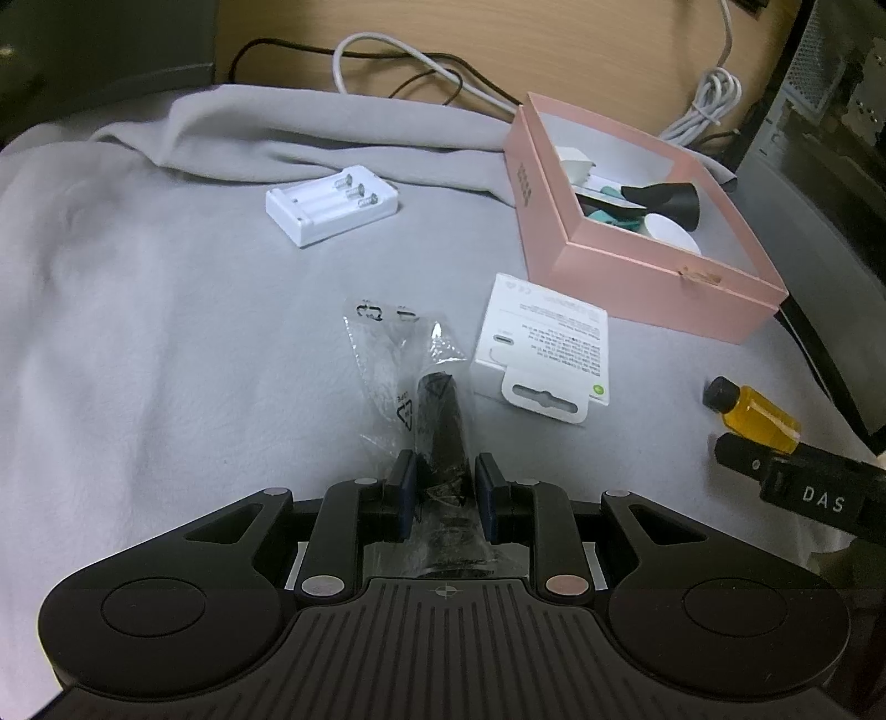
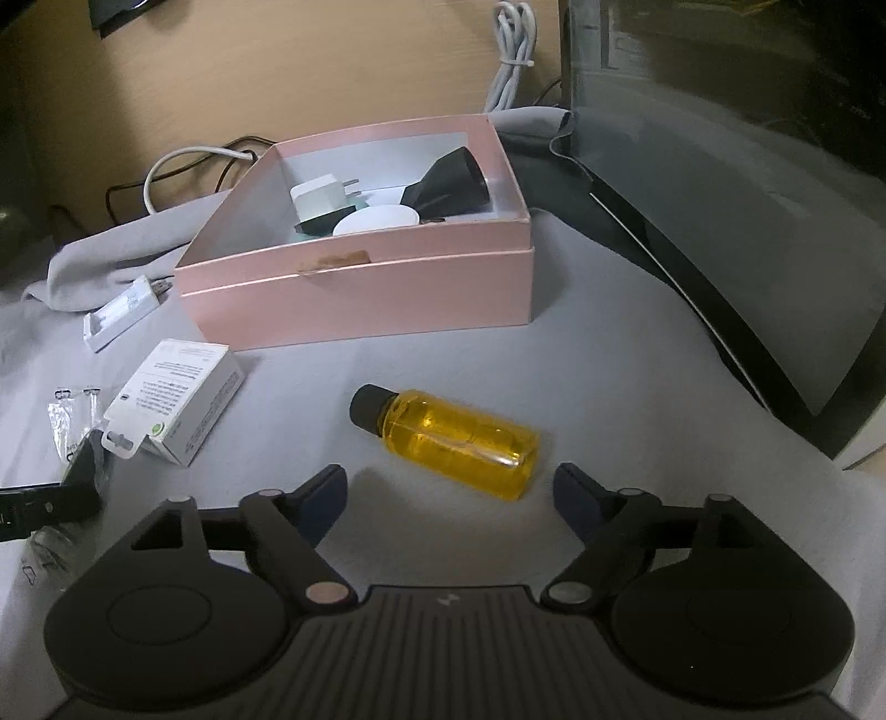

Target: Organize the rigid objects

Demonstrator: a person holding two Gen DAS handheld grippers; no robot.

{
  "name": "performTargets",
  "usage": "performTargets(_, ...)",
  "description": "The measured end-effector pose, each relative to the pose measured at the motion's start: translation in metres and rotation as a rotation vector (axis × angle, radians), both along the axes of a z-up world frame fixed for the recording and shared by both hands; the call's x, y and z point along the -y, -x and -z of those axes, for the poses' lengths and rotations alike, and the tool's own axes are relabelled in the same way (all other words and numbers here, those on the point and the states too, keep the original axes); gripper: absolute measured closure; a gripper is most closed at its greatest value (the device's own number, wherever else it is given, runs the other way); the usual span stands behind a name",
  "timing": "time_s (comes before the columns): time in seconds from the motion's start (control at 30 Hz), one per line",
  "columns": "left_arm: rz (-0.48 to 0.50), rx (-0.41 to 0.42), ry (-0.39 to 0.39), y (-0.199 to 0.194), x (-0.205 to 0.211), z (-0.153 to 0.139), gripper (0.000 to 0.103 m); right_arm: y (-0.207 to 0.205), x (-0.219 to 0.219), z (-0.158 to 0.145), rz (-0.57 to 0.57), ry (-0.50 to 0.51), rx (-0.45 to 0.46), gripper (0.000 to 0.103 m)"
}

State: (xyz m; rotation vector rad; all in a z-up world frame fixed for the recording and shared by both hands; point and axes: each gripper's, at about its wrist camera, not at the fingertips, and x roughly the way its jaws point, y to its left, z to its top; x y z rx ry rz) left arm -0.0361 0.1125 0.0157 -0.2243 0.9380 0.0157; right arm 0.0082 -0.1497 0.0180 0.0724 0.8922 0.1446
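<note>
The pink box (image 2: 354, 293) serves as the landmark here; it sits on a table draped in a grey cloth (image 1: 138, 332), open at the top. Inside the pink box lie a white plug adapter (image 2: 321, 202), a black cone-shaped piece (image 2: 448, 185) and a white round disc (image 2: 376, 220) (some teal items show beneath them in the left wrist view).

The left gripper (image 1: 441, 487) works in front of the pink box, its jaws narrowed onto a black object in a clear plastic bag (image 1: 437, 421), clamping it on both sides. Between that bag and the pink box lies a white retail carton (image 1: 540, 349) with printed text and a hang tab, flat on the cloth. Well to the left of the pink box, and apart from it, rests a white battery charger (image 1: 332, 205) with its slots facing up.

The right gripper (image 2: 448, 493) hovers in front of the pink box with its jaws spread wide, holding nothing. Just ahead of them lies a yellow bottle (image 2: 448, 443) with a black cap, on its side on the cloth, cap pointing towards the white retail carton. Behind the pink box trail a white cable (image 1: 387, 50) and a black cable (image 1: 266, 47)
</note>
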Motion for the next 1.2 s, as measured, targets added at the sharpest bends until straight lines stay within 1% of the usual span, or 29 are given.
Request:
performTargets(0.03,0.000,-0.001,0.000,0.000,0.000,0.000,0.078,0.000,0.000,0.000,-0.004,-0.003,0.000,0.016)
performTargets(0.07,0.001,-0.001,-0.001,0.000,0.000,0.000,0.078,0.000,-0.001,0.001,-0.011,-0.004,-0.002,0.013)
performTargets(0.1,0.001,-0.001,-0.001,0.000,0.000,0.000,0.078,-0.001,-0.001,0.001,-0.027,-0.009,-0.009,0.007)
performTargets(0.17,0.000,-0.001,-0.001,0.000,0.000,0.000,0.078,-0.002,-0.003,0.002,-0.071,-0.017,-0.037,0.000)
performTargets(0.3,-0.001,-0.003,0.001,-0.001,0.001,0.000,0.078,-0.005,-0.011,0.002,-0.177,0.064,-0.071,0.000)
performTargets(0.33,0.001,-0.004,0.000,-0.001,0.001,0.000,0.078,-0.004,-0.011,0.002,-0.188,0.069,-0.071,0.000)
performTargets(0.37,0.004,-0.004,-0.001,-0.001,0.001,0.000,0.078,-0.002,-0.009,0.001,-0.184,0.068,-0.064,0.004)
performTargets(0.4,0.006,-0.004,-0.002,-0.001,0.001,0.000,0.078,0.000,-0.007,0.000,-0.172,0.073,-0.048,0.011)
performTargets(0.43,0.007,-0.004,-0.002,-0.001,0.001,0.000,0.078,0.003,-0.005,-0.002,-0.160,0.087,-0.032,0.012)
performTargets(0.53,0.007,-0.005,-0.003,-0.001,0.001,0.000,0.078,0.014,0.006,-0.005,-0.105,0.155,0.057,0.013)
performTargets(0.7,0.007,-0.006,-0.003,-0.001,0.000,0.000,0.078,0.014,0.025,-0.005,-0.033,0.273,0.122,0.013)
performTargets(0.77,0.006,-0.006,-0.002,-0.001,0.000,0.000,0.078,0.014,0.027,-0.005,0.018,0.354,0.173,0.013)
performTargets(0.8,0.005,-0.005,-0.002,-0.001,0.000,0.000,0.078,0.014,0.027,-0.006,0.039,0.378,0.200,0.013)
performTargets(0.83,0.006,-0.004,-0.003,-0.001,0.001,0.000,0.078,0.014,0.026,-0.007,0.052,0.382,0.221,0.013)
performTargets(0.87,0.007,-0.003,-0.003,-0.001,0.001,0.000,0.078,0.015,0.026,-0.011,0.048,0.357,0.234,0.013)
performTargets(0.97,0.007,-0.002,-0.003,0.000,0.000,0.000,0.078,0.018,0.014,-0.019,-0.036,0.249,0.235,0.013)
performTargets(1.03,0.009,-0.002,-0.003,0.000,0.000,0.000,0.078,0.016,0.002,-0.023,-0.076,0.202,0.232,0.013)
performTargets(1.13,0.009,0.002,-0.002,0.000,0.000,0.000,0.078,0.003,-0.014,-0.024,-0.057,0.166,0.207,0.013)
performTargets(1.2,0.008,0.004,0.001,0.000,-0.001,0.000,0.078,-0.009,-0.022,-0.018,-0.035,0.159,0.167,0.013)
